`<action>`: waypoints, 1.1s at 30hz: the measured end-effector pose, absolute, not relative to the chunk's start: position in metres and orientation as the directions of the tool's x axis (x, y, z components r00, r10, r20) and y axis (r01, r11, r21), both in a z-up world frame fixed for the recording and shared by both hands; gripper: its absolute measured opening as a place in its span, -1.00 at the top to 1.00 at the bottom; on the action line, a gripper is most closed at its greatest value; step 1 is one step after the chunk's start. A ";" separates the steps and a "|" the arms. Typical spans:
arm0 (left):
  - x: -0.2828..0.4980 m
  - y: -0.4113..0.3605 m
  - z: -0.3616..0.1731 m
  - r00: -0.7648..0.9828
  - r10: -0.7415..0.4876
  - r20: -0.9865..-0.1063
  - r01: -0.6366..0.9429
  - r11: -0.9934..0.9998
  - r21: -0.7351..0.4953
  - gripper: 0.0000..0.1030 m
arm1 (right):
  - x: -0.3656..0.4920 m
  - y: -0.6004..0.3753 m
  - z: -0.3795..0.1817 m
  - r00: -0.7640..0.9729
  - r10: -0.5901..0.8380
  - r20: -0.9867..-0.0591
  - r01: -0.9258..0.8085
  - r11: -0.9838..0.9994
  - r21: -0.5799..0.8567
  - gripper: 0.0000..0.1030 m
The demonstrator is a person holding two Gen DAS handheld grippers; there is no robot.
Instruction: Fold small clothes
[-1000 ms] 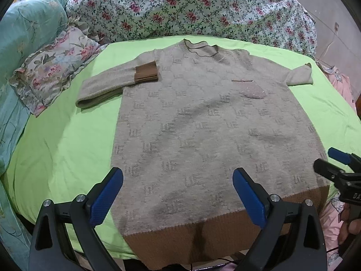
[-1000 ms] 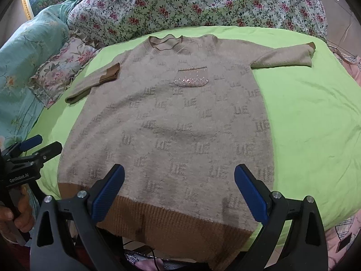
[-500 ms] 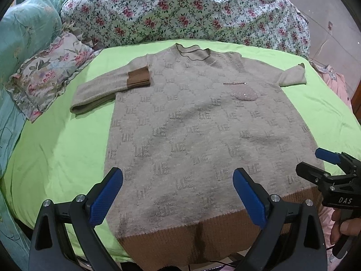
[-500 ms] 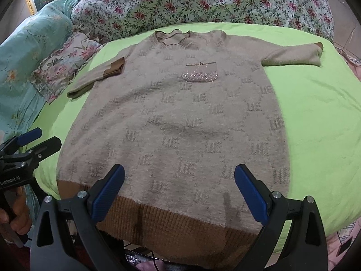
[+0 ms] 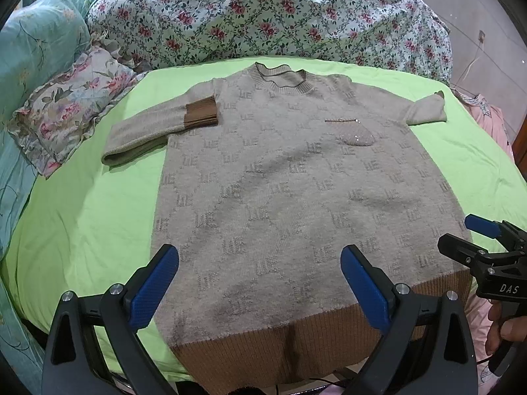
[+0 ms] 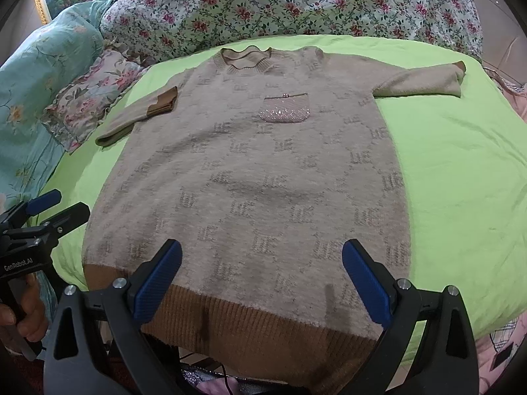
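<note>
A beige knit sweater dress (image 5: 296,191) with a brown ribbed hem lies flat, front up, on a green sheet (image 5: 82,217); it also shows in the right wrist view (image 6: 263,177). Its left sleeve (image 5: 158,131) is folded back with the brown cuff on the shoulder. The right sleeve (image 6: 425,80) is folded too. A sparkly purse patch (image 6: 285,110) sits on the chest. My left gripper (image 5: 260,283) is open and empty above the hem's left part. My right gripper (image 6: 262,279) is open and empty above the hem's right part.
A floral quilt (image 5: 263,16) is heaped behind the dress. A ruffled floral pillow (image 5: 69,108) and a teal pillow (image 5: 33,42) lie at the left. The bed edge runs just under the hem. Pink cloth (image 5: 490,121) lies past the right edge.
Both grippers have shifted slightly; the dress sits a little higher and farther off in both views. The dress itself has not moved.
</note>
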State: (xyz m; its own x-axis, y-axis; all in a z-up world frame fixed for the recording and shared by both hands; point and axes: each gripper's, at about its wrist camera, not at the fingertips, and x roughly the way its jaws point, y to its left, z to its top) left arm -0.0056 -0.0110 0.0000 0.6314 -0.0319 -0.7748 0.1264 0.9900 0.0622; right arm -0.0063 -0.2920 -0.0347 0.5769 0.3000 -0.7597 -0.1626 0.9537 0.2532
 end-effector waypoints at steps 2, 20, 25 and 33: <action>-0.005 -0.011 0.000 0.628 -0.026 -0.778 0.128 0.989 0.070 -0.93 | -0.006 -0.292 -0.035 0.578 0.298 -0.760 -0.163 0.954 0.250 -0.90; -0.005 -0.016 -0.002 0.634 -0.021 -0.773 0.135 0.987 0.084 -0.93 | -0.006 -0.293 -0.039 0.555 0.288 -0.780 -0.156 0.957 0.243 -0.90; -0.003 -0.017 -0.004 0.628 -0.016 -0.778 0.138 0.986 0.091 -0.93 | -0.007 -0.294 -0.040 0.562 0.284 -0.777 -0.153 0.959 0.241 -0.90; 0.014 -0.010 -0.013 0.594 -0.025 -0.804 0.125 0.990 0.062 -0.97 | 0.006 -0.313 -0.038 0.555 0.281 -0.783 -0.105 0.957 0.270 -0.90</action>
State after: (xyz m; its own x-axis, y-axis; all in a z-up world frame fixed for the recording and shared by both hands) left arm 0.0140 -0.0103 -0.0132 0.5943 -0.0249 -0.8039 0.1250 0.9902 0.0618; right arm 0.0060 -0.3131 -0.0378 0.5553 0.2812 -0.7826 -0.1046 0.9572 0.2697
